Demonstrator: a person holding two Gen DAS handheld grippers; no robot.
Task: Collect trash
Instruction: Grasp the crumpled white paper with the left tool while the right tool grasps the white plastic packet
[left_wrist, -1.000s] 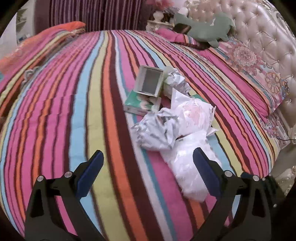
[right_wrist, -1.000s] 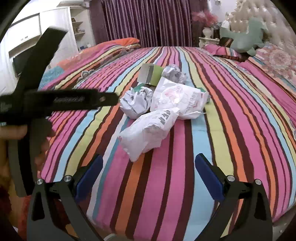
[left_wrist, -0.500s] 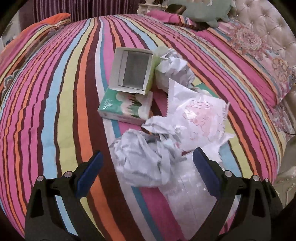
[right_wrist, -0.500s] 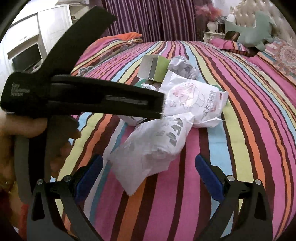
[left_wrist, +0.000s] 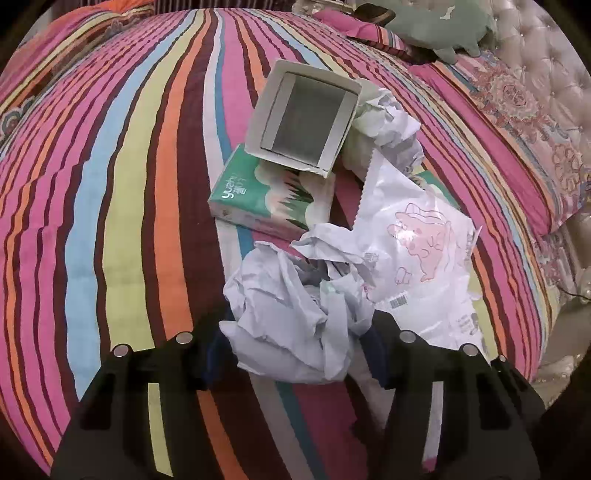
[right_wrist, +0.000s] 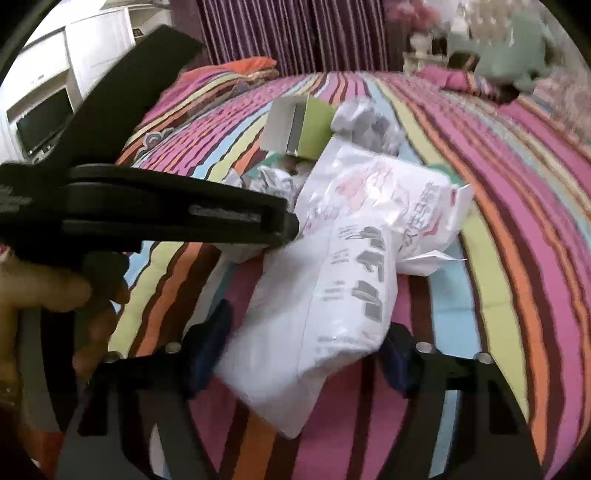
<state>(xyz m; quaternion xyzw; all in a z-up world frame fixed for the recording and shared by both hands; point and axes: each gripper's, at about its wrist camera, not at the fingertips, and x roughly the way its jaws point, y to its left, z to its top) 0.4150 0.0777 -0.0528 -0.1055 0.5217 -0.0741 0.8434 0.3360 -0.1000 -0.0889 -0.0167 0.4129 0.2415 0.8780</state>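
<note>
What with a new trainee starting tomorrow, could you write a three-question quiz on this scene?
1. True or false: the left gripper has its fingers on either side of the green tissue pack.
2. What sits between the right gripper's fingers? A) a crumpled paper ball B) the white printed bag C) an open cardboard box
3. What surface does the trash lie on?

Key:
1. False. Its fingers are around the crumpled paper ball.
2. B.
3. The striped bedspread.
Both grippers' fingers have just been closing on these items.
</note>
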